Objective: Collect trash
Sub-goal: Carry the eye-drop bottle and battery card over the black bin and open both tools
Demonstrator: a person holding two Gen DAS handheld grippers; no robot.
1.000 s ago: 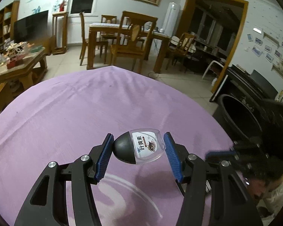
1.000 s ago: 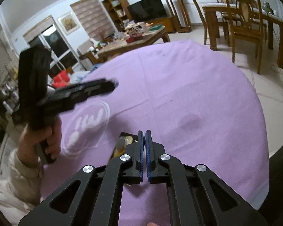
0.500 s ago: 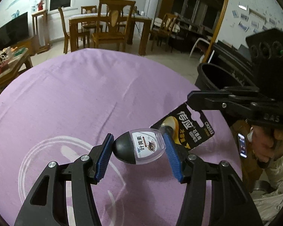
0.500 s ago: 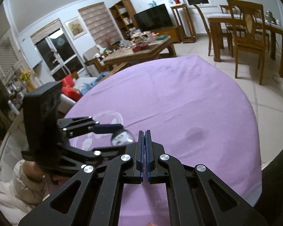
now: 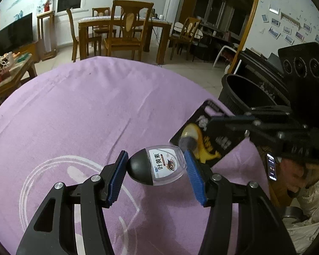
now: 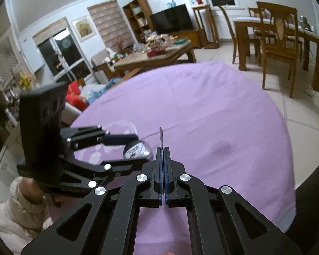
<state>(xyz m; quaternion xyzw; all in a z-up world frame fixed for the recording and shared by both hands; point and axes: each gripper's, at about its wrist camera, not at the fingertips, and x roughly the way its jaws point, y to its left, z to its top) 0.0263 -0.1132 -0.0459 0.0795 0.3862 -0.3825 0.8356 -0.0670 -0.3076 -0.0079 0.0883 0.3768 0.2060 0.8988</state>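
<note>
My left gripper [image 5: 156, 165] is shut on a small clear eye-drop bottle [image 5: 157, 164] with a black cap and holds it above the purple tablecloth [image 5: 85, 110]. The bottle also shows in the right wrist view [image 6: 138, 149], in the left gripper [image 6: 127, 146]. My right gripper [image 6: 163, 150] is shut on a flat black battery package, seen edge-on [image 6: 161, 137]. In the left wrist view the package [image 5: 204, 136] hangs from the right gripper [image 5: 214, 123], lifted above the table's right edge.
A black trash bin [image 5: 242, 93] stands on the floor just past the table's right edge. Wooden dining chairs and a table [image 5: 125, 31] stand behind. A cluttered coffee table [image 6: 155, 55] is at the far left.
My right gripper has lifted the battery package and carried it right, toward the bin. My left gripper keeps the bottle and has turned slightly.
</note>
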